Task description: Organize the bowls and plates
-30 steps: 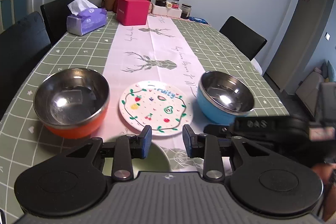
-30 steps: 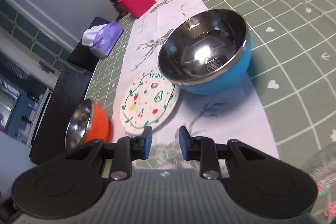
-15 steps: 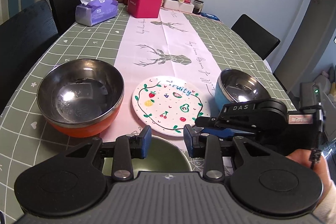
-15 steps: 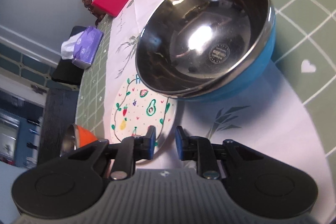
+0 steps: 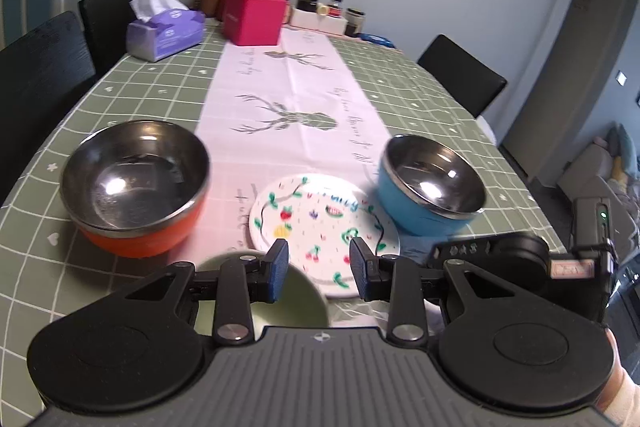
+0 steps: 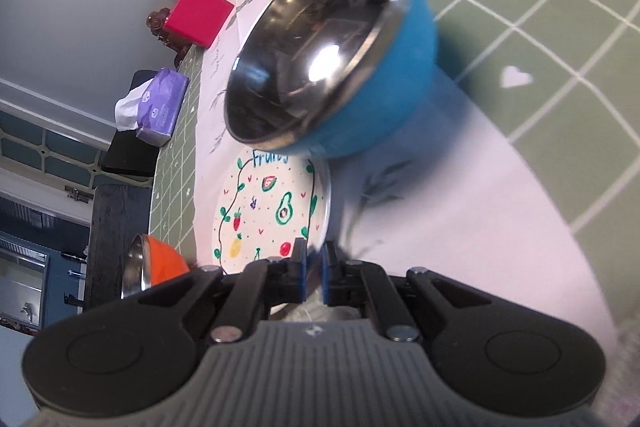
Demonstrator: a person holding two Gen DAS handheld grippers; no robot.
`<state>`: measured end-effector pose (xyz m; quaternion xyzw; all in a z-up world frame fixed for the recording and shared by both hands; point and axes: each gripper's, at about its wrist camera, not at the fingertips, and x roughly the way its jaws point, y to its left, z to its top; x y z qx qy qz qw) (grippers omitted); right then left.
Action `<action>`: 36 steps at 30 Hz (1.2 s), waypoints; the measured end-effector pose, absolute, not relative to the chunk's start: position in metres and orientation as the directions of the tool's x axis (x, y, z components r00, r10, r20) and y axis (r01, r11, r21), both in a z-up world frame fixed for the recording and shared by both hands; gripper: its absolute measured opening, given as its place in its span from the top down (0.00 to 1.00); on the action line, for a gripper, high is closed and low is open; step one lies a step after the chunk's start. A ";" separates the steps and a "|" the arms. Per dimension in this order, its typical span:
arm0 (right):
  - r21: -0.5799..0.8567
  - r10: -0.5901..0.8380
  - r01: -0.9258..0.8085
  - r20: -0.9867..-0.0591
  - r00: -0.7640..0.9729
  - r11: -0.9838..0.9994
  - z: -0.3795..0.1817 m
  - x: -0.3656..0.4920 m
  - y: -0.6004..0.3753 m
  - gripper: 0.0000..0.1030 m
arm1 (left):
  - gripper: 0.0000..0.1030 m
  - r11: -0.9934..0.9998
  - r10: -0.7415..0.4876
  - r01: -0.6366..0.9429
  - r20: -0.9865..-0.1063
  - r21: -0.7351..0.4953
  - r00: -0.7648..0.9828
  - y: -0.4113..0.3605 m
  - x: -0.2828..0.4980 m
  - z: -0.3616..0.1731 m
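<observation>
The right gripper (image 6: 314, 277) is turned on its side w/ its jaws drawn close around the near rim of the fruit-print plate (image 6: 272, 215) — the rim runs into the narrow gap between the blue pads, though whether they're actually biting yet I can't tell, since the contact spot is blurred. That sideways roll makes sense: a flat plate on cloth offers only its edge, so the fingers go one above and one below the lip. The plate lies on the pink runner (image 5: 292, 99) in the middle of the table, between the orange bowl (image 5: 134, 187) on the left and the blue bowl (image 5: 430, 187) on the right; the blue bowl sits just beside the plate's far-right edge, maybe touching, hard to say. The left gripper (image 5: 318, 269) hangs above the near edge of the table w/ jaws spread wide and nothing between them, over a pale green dish (image 5: 296, 303) partly hidden under its fingers — prob. waiting its turn. Judging by the layout, nothing is stacked yet, so the task is at an early stage; the likely idea is to lift the plate and set it w/ the green dish or clear room for nesting the bowls. Risk: a thin glazed rim could slip from a shallow pinch.
</observation>
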<state>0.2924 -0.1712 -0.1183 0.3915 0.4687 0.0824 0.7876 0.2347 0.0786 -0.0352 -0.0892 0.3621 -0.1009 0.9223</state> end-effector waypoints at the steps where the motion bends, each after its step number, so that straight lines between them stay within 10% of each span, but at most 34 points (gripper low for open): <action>1: 0.686 0.488 0.240 -0.680 0.546 0.687 -0.117 0.286 -0.177 0.97 | 0.62 0.963 -0.256 0.131 -0.650 -0.236 0.716 0.076 0.234 -0.035; 20: 0.527 0.425 0.072 -0.753 0.502 0.847 -0.097 0.259 -0.215 0.84 | 0.51 0.918 -0.206 0.396 -0.864 -0.008 0.459 0.016 0.307 -0.056; 36: 0.536 0.461 0.027 -0.750 0.475 0.844 -0.102 0.277 -0.224 0.83 | 0.65 0.950 -0.245 0.259 -0.931 -0.174 0.272 0.040 0.350 -0.091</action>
